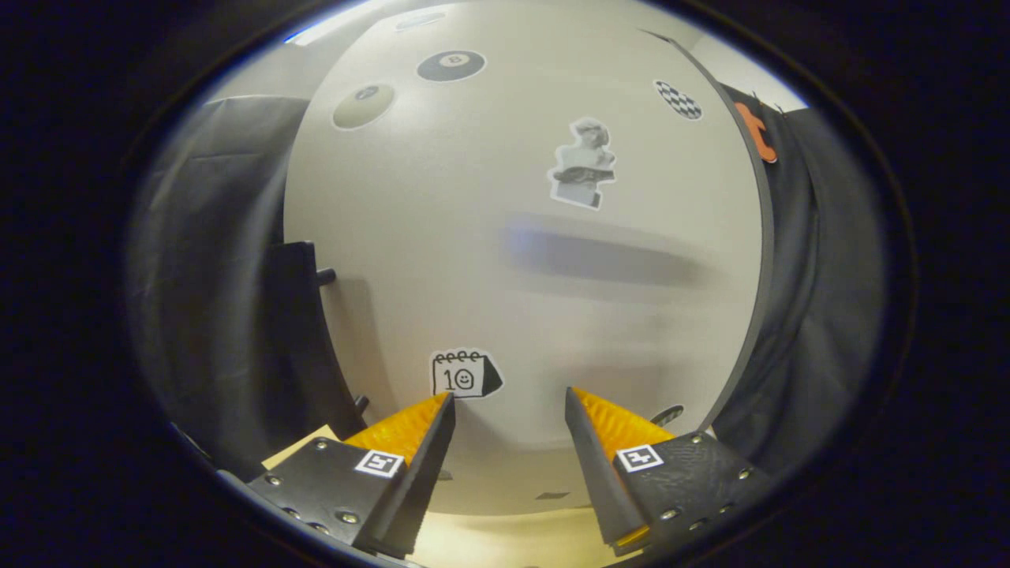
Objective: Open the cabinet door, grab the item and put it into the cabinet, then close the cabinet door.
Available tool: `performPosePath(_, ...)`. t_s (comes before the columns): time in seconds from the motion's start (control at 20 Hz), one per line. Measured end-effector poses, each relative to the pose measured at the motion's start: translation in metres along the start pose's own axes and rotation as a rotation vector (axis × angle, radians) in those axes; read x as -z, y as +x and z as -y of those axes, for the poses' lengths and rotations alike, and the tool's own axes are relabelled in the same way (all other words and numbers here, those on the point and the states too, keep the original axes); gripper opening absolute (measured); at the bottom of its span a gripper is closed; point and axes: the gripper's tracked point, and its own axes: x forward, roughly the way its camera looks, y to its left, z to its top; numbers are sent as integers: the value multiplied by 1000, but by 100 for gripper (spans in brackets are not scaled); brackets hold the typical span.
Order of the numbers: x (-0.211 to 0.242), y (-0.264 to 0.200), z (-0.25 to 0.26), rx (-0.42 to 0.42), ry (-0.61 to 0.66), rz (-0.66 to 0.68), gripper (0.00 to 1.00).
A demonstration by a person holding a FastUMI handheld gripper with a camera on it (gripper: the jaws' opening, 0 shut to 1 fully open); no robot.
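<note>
Gripper [510, 404] fingers spread apart, holding nothing, facing the closed cabinet door [473, 260].

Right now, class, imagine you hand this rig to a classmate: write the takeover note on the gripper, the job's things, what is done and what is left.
Gripper: open, holding nothing, fingers pointed at the cabinet door, very near it.
Door: white panel with stickers, facing the gripper; a calendar sticker sits just ahead of the fingers. A dark handle runs along the door's edge, off to the side of the fingers.
Whether the door is fully shut cannot be told, nor which steps are done.
Left: check where the item is, then go on from there.
</note>
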Motion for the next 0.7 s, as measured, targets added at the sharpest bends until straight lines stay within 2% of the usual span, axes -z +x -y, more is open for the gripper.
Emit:
performPosePath(0.45, 0, -1, -2, 22, -62, 5, 83)
performPosePath(0.7, 0, -6, -2, 15, -49, 1, 83)
